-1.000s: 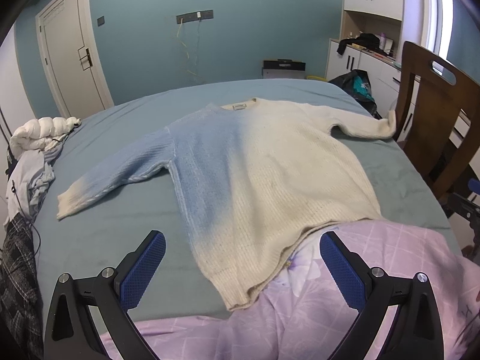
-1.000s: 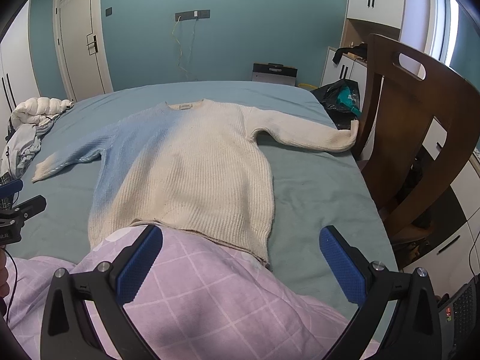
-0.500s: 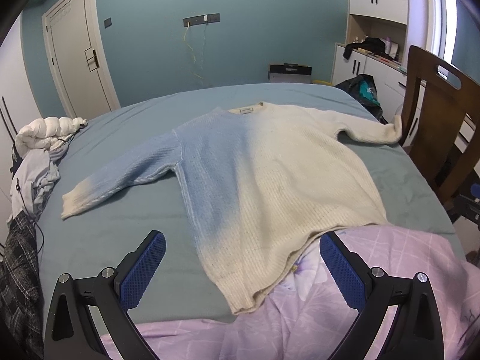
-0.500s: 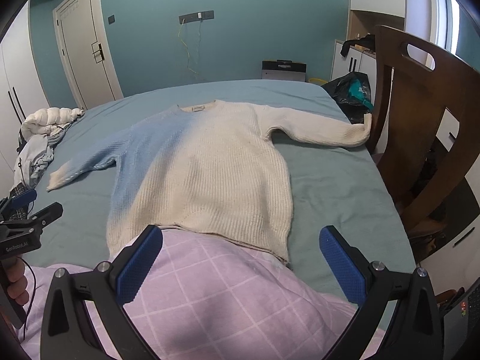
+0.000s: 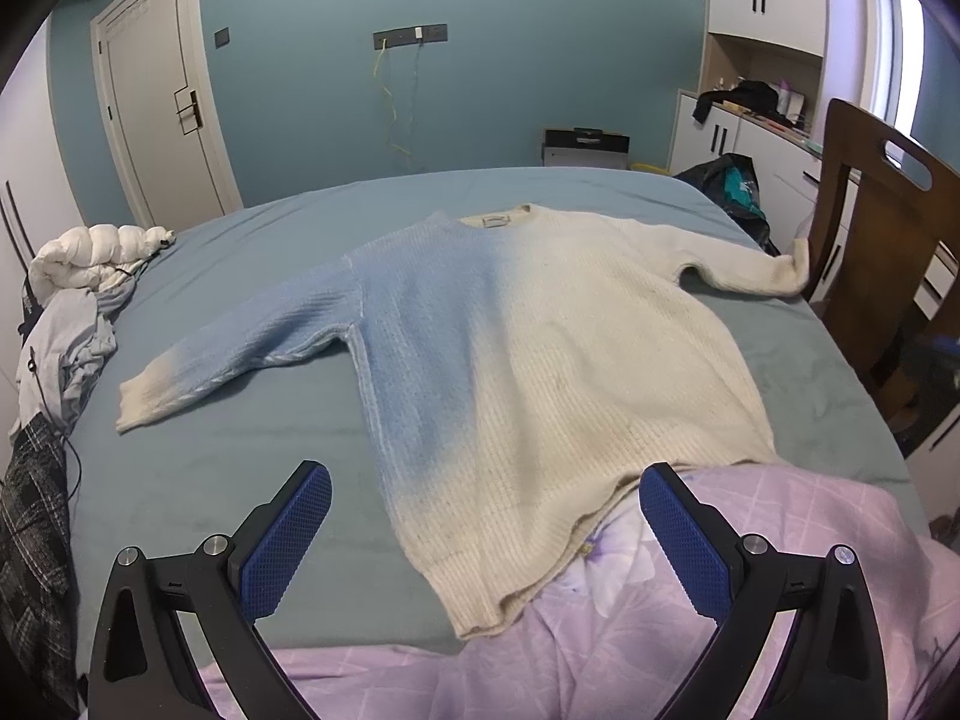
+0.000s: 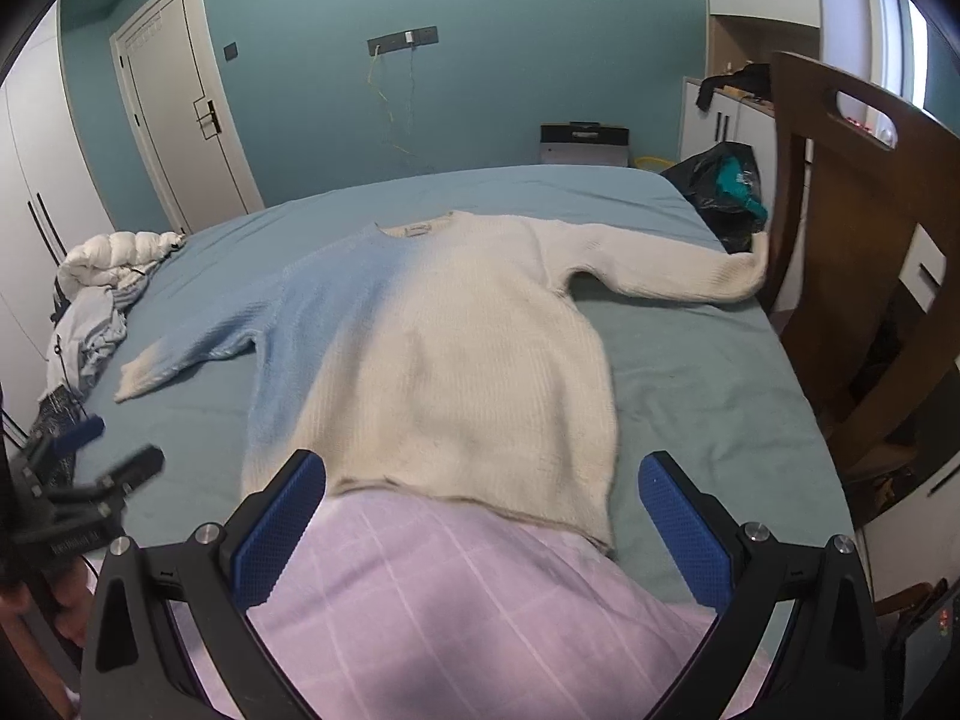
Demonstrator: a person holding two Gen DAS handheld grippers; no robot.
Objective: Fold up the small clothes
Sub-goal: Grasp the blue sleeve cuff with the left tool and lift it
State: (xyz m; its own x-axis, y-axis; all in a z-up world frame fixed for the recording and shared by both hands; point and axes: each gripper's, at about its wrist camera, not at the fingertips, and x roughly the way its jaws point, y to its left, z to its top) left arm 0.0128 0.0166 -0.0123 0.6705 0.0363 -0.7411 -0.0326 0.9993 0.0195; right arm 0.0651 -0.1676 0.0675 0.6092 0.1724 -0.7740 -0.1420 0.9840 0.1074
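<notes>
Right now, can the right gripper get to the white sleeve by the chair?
Probably yes. The right gripper is open, and only flat bedsheet lies before the white sleeve; the chair touches just its cuff.

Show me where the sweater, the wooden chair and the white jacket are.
sweater (image 5: 540, 360), left wrist view, middle of its body.
wooden chair (image 6: 840, 228), right wrist view, its backrest.
white jacket (image 5: 90, 252), left wrist view, its puffy top.

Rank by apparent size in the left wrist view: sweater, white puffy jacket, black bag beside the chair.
1. sweater, by far the largest.
2. white puffy jacket.
3. black bag, slightly smaller, but it sits farther away and is partly hidden, so this is unsure.
</notes>
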